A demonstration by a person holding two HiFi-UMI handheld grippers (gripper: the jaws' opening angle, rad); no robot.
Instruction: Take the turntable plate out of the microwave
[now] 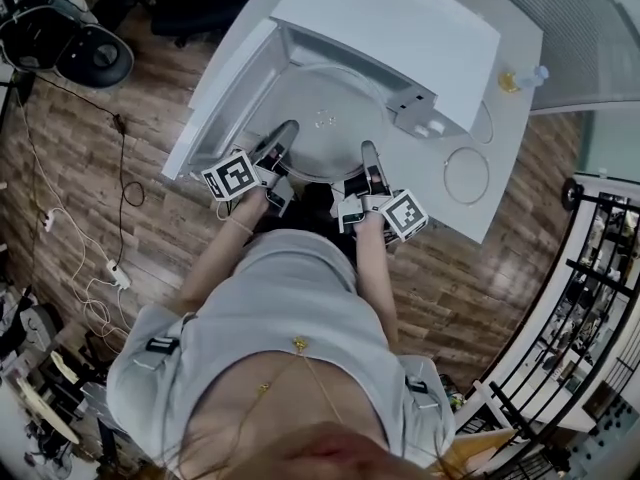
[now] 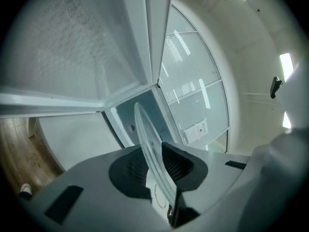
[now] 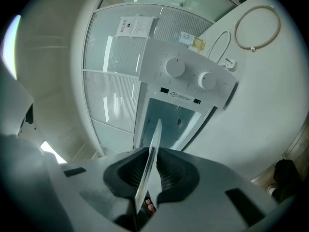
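The clear glass turntable plate [image 1: 322,123] hangs level in front of the open white microwave [image 1: 400,28], gripped at its near rim from both sides. My left gripper [image 1: 283,138] is shut on the plate's left edge. In the left gripper view the glass [image 2: 147,139] runs edge-on between the dark pads [image 2: 181,166]. My right gripper [image 1: 369,156] is shut on the right edge. Its own view shows the plate rim [image 3: 154,141] pinched between the pads [image 3: 169,173], with the open cavity [image 3: 174,120] ahead.
The microwave door [image 1: 215,98] swings open to the left, close to my left gripper. Its control panel with two knobs [image 3: 188,74] is on the right. A roller ring [image 1: 467,175] and a small bottle [image 1: 520,80] lie on the white table [image 1: 520,28]. Cables trail over the wooden floor [image 1: 90,228].
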